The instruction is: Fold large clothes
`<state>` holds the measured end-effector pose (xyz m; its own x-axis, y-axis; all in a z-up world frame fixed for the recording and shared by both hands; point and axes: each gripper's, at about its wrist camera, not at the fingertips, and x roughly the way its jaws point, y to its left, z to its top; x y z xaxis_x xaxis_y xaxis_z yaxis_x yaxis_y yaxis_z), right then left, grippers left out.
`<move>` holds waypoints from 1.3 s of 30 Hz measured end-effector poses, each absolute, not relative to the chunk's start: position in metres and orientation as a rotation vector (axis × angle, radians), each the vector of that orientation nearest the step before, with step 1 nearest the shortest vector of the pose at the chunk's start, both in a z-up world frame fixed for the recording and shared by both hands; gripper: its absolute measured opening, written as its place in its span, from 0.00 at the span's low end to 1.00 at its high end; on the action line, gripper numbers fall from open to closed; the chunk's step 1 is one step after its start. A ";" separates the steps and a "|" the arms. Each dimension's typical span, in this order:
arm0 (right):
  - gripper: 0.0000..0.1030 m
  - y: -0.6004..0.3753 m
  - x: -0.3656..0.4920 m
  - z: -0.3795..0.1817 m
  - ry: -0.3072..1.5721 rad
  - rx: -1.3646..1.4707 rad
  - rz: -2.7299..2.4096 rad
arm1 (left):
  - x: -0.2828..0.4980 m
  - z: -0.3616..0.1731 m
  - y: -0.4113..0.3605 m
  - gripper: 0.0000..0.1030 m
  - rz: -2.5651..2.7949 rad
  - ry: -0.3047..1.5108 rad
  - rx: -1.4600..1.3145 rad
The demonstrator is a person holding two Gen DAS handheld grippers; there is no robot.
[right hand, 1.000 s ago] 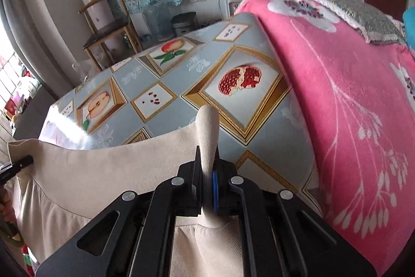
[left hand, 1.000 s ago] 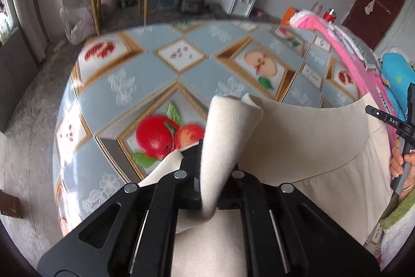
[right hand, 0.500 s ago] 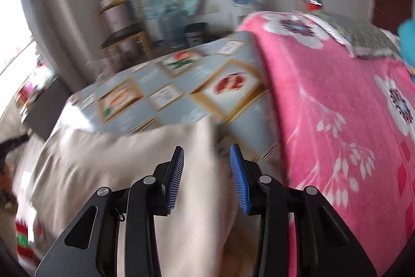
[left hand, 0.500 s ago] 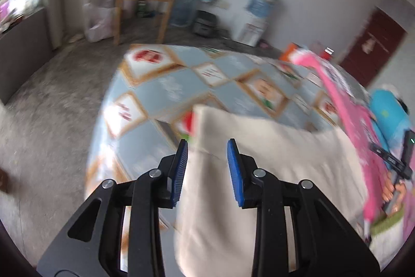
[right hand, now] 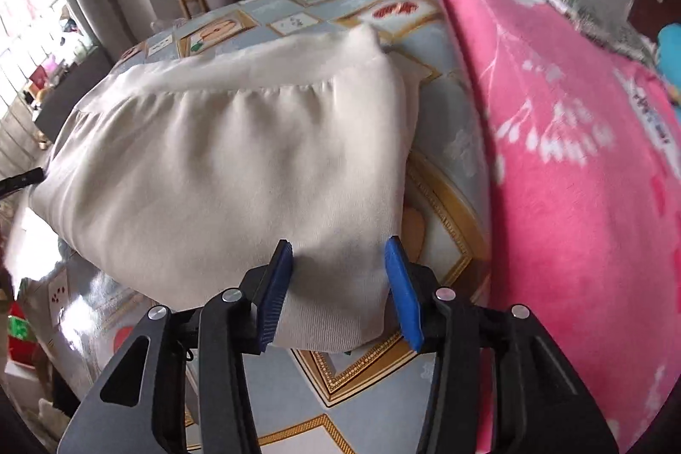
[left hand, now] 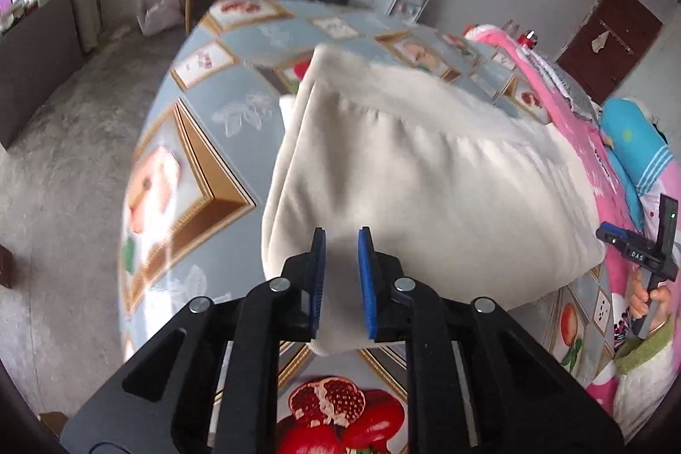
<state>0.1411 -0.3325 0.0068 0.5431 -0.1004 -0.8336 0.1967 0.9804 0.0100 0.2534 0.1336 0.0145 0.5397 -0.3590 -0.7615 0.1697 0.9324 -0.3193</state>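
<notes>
Cream garment [left hand: 417,173] beneath parted grippers

Right tool [left hand: 637,255] handle reads "DAS", blurred

Both grippers' fingers [left hand: 317,275] [right hand: 274,296] apart.
</notes>
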 end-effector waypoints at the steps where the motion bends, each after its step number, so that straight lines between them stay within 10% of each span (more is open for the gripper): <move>1: 0.43 -0.322 0.140 0.016 0.947 0.107 -0.150 | 0.250 0.021 0.130 0.14 -0.330 0.921 -0.209; 10: 0.39 -0.172 0.190 -0.020 0.949 -0.097 0.135 | 0.261 -0.012 0.008 0.15 -0.501 0.987 -0.087; 39: 0.34 -0.259 0.311 -0.023 1.027 -0.011 -0.137 | 0.365 0.013 0.032 0.09 -0.430 1.046 -0.244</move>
<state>0.3114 -0.2587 -0.0229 0.5092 -0.1188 -0.8524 0.1089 0.9914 -0.0731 0.3648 0.0319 0.0132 0.4288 -0.4538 -0.7811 0.2262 0.8911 -0.3935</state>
